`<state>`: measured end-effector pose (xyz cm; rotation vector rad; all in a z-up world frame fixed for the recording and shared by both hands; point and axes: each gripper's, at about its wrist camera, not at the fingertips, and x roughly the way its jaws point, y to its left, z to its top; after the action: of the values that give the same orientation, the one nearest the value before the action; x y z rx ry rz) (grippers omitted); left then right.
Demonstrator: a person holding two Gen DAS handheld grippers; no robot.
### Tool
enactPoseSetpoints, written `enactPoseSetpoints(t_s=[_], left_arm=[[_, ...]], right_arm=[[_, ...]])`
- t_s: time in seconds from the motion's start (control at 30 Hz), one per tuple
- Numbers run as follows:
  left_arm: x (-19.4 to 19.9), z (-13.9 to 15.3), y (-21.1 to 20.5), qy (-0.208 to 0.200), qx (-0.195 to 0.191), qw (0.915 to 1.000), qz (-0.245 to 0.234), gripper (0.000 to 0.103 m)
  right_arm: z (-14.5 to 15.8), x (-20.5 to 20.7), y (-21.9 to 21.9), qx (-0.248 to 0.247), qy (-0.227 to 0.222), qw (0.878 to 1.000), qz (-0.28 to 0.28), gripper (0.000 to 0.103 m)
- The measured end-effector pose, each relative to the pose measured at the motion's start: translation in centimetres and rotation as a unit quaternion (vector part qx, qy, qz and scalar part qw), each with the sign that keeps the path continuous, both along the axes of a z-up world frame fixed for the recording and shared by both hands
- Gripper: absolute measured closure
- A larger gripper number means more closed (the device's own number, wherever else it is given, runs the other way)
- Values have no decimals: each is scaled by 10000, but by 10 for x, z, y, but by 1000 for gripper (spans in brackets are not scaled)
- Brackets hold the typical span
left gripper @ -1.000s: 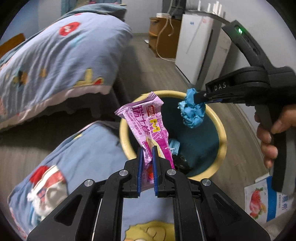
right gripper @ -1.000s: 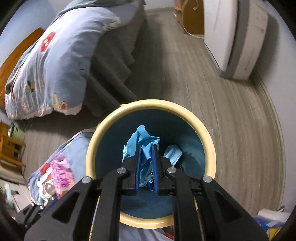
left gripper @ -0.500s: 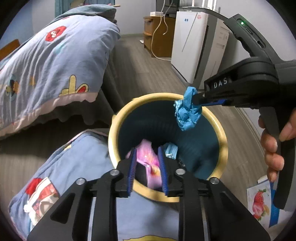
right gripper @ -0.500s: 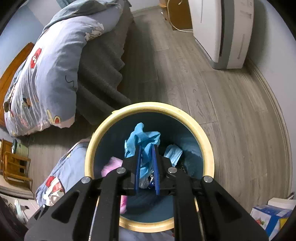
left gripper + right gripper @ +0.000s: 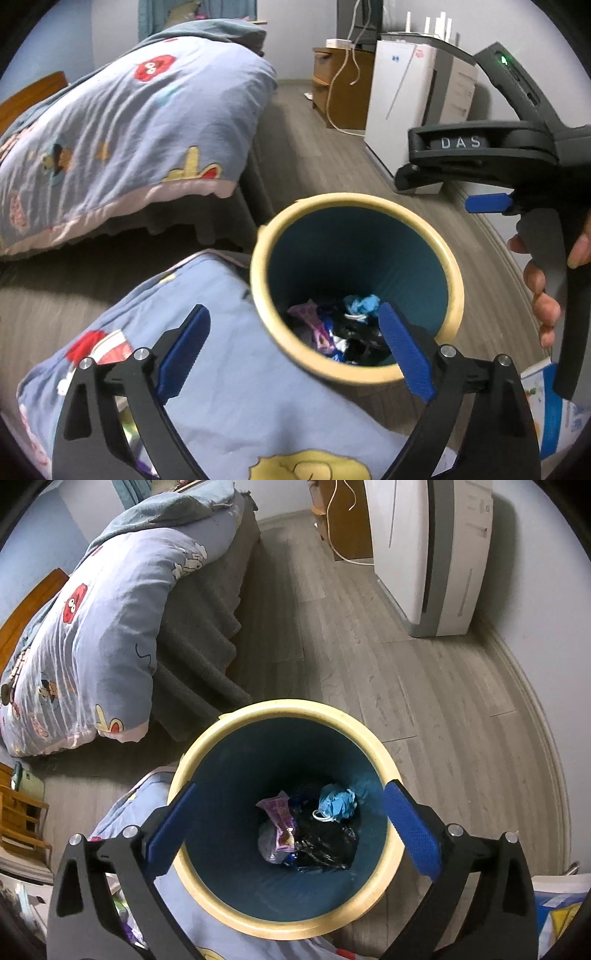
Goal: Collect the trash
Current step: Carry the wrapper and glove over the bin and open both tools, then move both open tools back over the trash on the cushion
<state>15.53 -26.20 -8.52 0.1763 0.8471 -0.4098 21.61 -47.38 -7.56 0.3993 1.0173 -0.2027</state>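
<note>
A round bin with a cream rim and teal inside stands on the wood floor. At its bottom lie a purple snack wrapper, a crumpled blue wad and black plastic. My left gripper hovers over the bin's near rim, its jaws opening with nothing between them. Straight above the bin mouth, my right gripper is also opening, its jaws empty. One blue pad of the right gripper shows in the left wrist view, held by a hand.
A bed with a blue cartoon quilt stands left of the bin. A matching blue cushion lies against the bin's near side. A white appliance and a wooden cabinet line the far wall. A strawberry carton lies at right.
Both grippers opened. The purple wrapper left the left jaws and the blue wad left the right jaws; both now lie at the bottom of the bin.
</note>
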Motion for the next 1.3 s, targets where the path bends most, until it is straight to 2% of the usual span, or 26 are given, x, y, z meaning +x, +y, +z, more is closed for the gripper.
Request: enactPoseSetpoints(t_s=[0.2,0.37,0.6,0.73,0.87,1.03,1.3], left_arm=[[-11,13,34,-4,15,9996,266,10],[-28,34,81,-126,232,9983,518,10],[-64,74,167,-476,555,9916,1071,9],[-88,85,214,-517,516,9858,1515,8],[-105,82,254,-483,451,9795,1904,8],[-109,59,300,-230,260,9696,2424,8],[-96,21,344,201,297,9610,2744,8]], right_arm=[[5,-6,11,-57,6,10000,64,6],[14,-11,29,-14,-91,9998,161,6],[29,-19,76,-86,-211,9980,594,6],[39,-24,111,-125,-338,9952,907,6],[43,-28,147,-230,-381,9916,1214,6],[34,-30,192,-280,-247,9863,1606,6],[11,-21,253,-533,28,9791,1963,6]])
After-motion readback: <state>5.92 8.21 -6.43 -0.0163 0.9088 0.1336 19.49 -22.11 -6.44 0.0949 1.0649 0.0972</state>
